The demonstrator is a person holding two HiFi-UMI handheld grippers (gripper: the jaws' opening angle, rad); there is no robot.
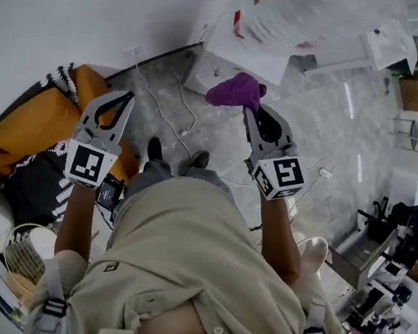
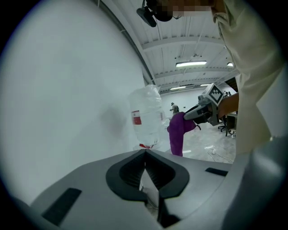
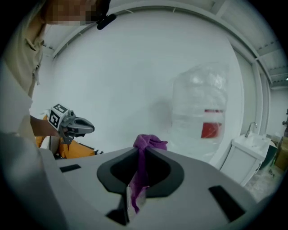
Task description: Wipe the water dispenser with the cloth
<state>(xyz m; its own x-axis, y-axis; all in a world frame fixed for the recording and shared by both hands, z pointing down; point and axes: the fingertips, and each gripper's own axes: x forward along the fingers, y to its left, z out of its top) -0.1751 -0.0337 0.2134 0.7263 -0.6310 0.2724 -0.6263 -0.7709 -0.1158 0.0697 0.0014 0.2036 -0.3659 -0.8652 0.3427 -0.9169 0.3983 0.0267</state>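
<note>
The water dispenser (image 1: 234,50) is a white cabinet against the wall, topped by a clear upturned bottle (image 1: 317,2) with a red label. A purple cloth (image 1: 236,91) is pinched in my right gripper (image 1: 251,112), held in the air just short of the dispenser's front. In the right gripper view the cloth (image 3: 145,144) bunches above the jaws, with the bottle (image 3: 204,108) behind. My left gripper (image 1: 126,97) is raised to the left, away from the dispenser, shut with nothing between its jaws. The left gripper view shows the bottle (image 2: 145,117) and the hanging cloth (image 2: 177,134).
An orange and black-and-white patterned cushion pile (image 1: 30,128) lies at the left. A white cable (image 1: 157,104) trails over the marble floor. A white sink unit (image 3: 249,150) stands beside the dispenser. Cluttered desks (image 1: 407,240) fill the lower right, and a wire basket (image 1: 23,257) sits at the lower left.
</note>
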